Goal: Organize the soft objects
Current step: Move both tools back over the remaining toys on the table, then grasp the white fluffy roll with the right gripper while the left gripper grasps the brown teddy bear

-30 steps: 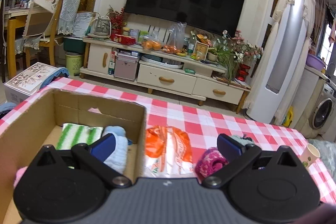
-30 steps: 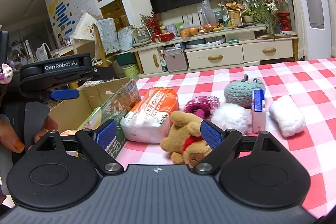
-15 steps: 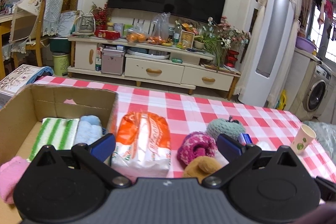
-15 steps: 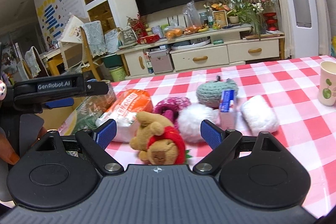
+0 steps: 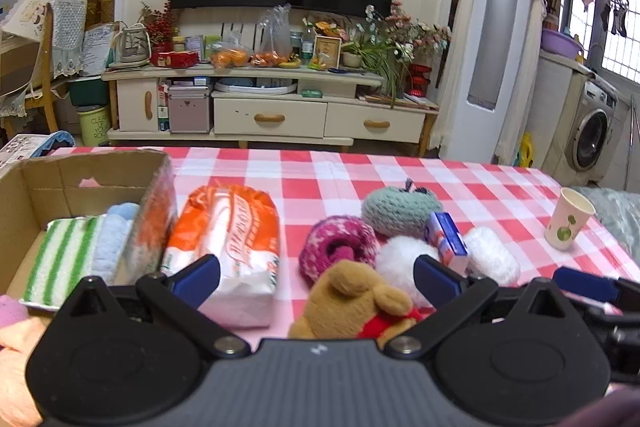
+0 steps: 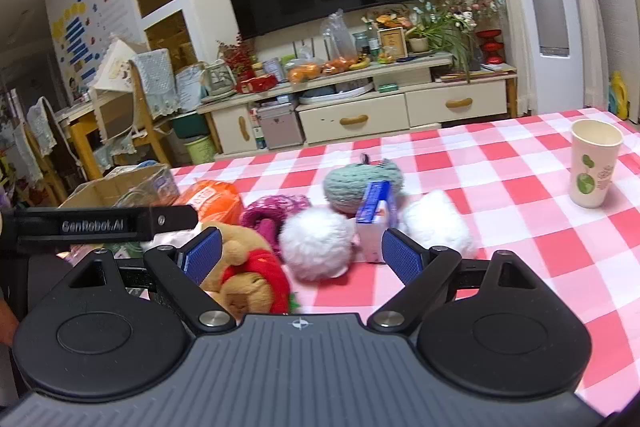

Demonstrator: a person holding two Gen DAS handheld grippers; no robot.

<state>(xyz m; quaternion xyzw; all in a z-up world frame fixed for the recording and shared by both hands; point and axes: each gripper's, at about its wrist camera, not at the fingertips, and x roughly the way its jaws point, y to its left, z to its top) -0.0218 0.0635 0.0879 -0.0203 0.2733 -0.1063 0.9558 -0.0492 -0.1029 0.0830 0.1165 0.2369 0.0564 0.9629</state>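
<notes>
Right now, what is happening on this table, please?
A person is sorting soft things with two hand-held grippers. Both the left gripper and the right gripper are open and hold nothing. The plush bear lies just in front of them. Some cloths are already in the cardboard box; yarn balls and a tissue pack wait on the tablecloth.

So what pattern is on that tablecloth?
Red, pink and white checks; the tablecloth shows best in the right wrist view.
</notes>
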